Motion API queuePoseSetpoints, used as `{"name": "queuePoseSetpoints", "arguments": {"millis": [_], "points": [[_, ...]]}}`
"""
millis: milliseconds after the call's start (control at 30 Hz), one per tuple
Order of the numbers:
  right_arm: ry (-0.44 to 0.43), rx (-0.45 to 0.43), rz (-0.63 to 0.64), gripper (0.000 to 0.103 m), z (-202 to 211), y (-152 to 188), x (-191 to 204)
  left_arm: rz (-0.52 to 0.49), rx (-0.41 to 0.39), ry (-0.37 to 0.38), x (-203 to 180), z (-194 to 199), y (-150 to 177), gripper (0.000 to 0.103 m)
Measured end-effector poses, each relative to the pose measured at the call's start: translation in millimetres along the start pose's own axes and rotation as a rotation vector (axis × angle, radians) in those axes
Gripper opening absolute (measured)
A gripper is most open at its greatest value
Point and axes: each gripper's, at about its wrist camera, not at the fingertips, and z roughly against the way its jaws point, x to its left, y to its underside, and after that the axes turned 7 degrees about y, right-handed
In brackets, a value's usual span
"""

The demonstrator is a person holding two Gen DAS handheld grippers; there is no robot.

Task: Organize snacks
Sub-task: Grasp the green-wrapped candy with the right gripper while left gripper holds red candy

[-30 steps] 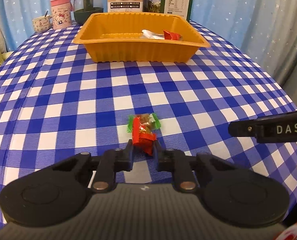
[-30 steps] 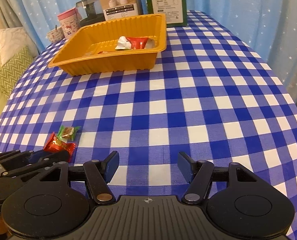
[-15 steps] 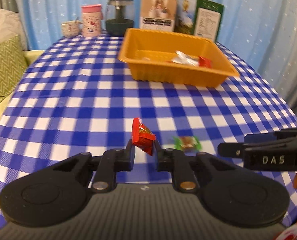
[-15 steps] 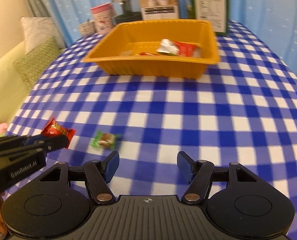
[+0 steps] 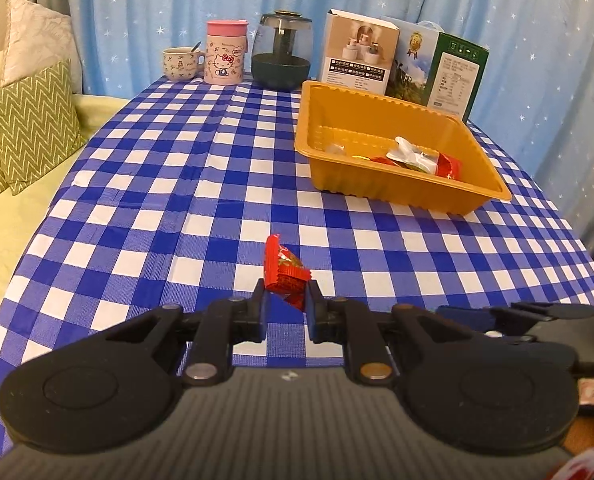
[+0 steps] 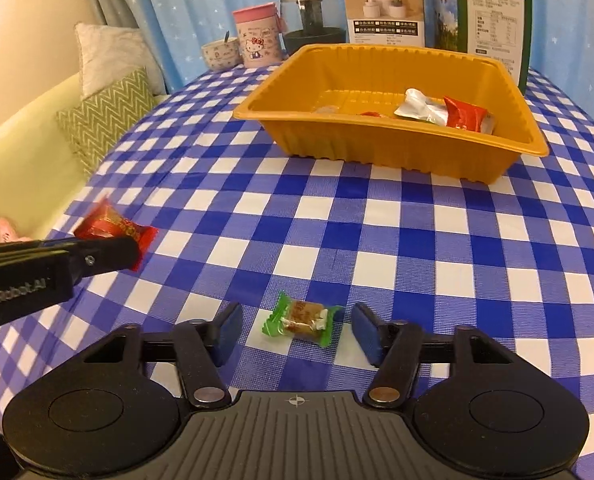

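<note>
Left gripper point(image 5: 285, 307) clamps red candy point(image 5: 284, 276) by one end, may slip. Right gripper point(image 6: 294, 333), jaws just closing, straddles green candy point(image 6: 301, 319) near desk's front edge; pads apparently not touching, could nudge it.

Left tool point(image 5: 285, 300): matte black, two round-lobed housings with a circular recess each, ribbed grey body between them. Black linkage arms pivot on round metal pins, left pin silvery, right pin brassy. Fingers point(image 5: 259, 314) carry blue pads. Small white cross mark on the ribbed body.

Right tool point(image 6: 297, 330): same build, blue pads, crosshair mark. Seen side-on from here, the left tool bears white lettering, partly legible, and a small screw.
</note>
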Motion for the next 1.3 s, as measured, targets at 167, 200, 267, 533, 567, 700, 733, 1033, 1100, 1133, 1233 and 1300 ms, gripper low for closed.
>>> {"name": "queuePoseSetpoints", "arguments": {"millis": [167,200,267,533,567,700,733,1033,1100,1133,1233,1300], "points": [[0.059,-0.006,0.035,0.035,-5,4,6,0.009,0.002,0.002,2,1,1,0.016],[0.068,-0.01,0.041,0.034,-5,5,6,0.009,0.002,0.003,2,1,1,0.016],[0.067,-0.016,0.049,0.027,-5,5,5,0.007,0.002,0.003,0,1,1,0.016],[0.088,-0.048,0.028,0.026,19,4,-10,-0.002,0.006,0.028,-11,7,3,0.016],[0.093,-0.054,0.021,0.026,24,4,-13,-0.001,0.007,0.035,-13,8,3,0.016],[0.111,-0.067,-0.016,0.026,45,5,-26,-0.01,0.004,0.056,-24,14,3,0.016],[0.115,-0.071,-0.022,0.026,50,6,-29,-0.012,0.003,0.062,-27,16,3,0.016],[0.135,-0.098,-0.072,0.026,89,9,-51,-0.038,-0.002,0.088,-50,35,1,0.016],[0.137,-0.103,-0.078,0.026,96,9,-54,-0.047,-0.003,0.092,-55,38,0,0.016],[0.138,-0.106,-0.082,0.026,99,10,-56,-0.052,-0.004,0.093,-58,40,0,0.016],[0.143,-0.113,-0.09,0.026,107,11,-58,-0.061,-0.007,0.097,-63,44,0,0.016],[0.143,-0.117,-0.095,0.026,112,11,-60,-0.066,-0.007,0.102,-66,47,-1,0.016]]}}
